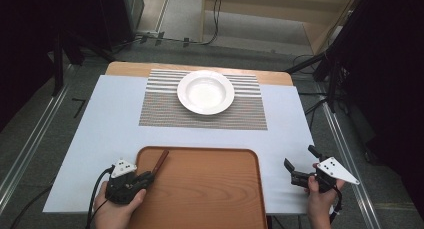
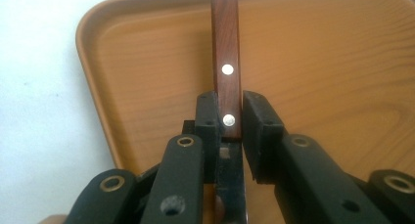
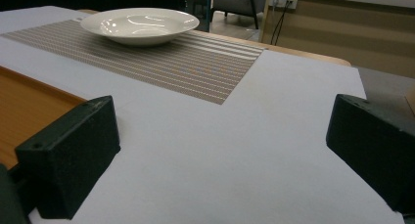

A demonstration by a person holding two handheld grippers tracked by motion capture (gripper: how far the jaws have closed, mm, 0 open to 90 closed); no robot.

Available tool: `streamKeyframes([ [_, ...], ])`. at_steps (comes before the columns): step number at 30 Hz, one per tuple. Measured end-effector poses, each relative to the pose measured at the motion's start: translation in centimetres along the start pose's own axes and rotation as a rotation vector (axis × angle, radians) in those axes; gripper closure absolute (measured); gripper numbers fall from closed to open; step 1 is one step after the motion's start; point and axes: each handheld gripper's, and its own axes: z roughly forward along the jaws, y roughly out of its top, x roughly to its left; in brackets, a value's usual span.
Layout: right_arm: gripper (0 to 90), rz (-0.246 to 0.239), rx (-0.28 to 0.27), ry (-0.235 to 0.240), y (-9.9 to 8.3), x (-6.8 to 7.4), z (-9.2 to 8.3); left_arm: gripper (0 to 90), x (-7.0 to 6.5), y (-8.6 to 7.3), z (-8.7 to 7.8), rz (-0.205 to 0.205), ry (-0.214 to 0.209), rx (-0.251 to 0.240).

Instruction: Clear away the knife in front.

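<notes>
My left gripper (image 1: 148, 177) is shut on a utensil with a dark wooden handle (image 1: 161, 159) at the near left corner of a brown wooden tray (image 1: 210, 189). In the left gripper view the riveted handle (image 2: 226, 48) runs forward from between the jaws (image 2: 229, 117) over the tray (image 2: 147, 62), and a metal part runs back under the gripper. My right gripper (image 1: 299, 157) rests open on the white table cover, right of the tray, with nothing between its jaws (image 3: 220, 155).
A white deep plate (image 1: 205, 91) (image 3: 139, 23) sits on a striped grey placemat (image 1: 160, 111) (image 3: 195, 67) at the far middle of the table. The tray edge (image 3: 24, 106) lies left of my right gripper. Floor, cables and stands surround the table.
</notes>
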Motion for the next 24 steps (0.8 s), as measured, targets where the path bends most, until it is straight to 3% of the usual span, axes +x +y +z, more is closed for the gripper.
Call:
streamKeyframes([
  [19,0.0,-0.004,0.000,0.000,0.01,0.02,0.05,76.3,0.22,-0.74,0.19,-0.026,0.010,0.018],
  [20,0.0,-0.006,-0.002,0.000,0.01,0.00,0.06,75.0,0.28,-0.71,0.16,-0.028,0.009,0.008],
  [21,0.0,-0.006,-0.002,0.000,0.01,-0.01,0.06,68.2,0.32,-0.60,0.12,-0.031,0.005,-0.005],
  [24,0.0,-0.003,-0.001,0.001,0.01,0.01,0.05,64.5,0.25,0.03,-0.15,-0.006,-0.025,-0.035],
])
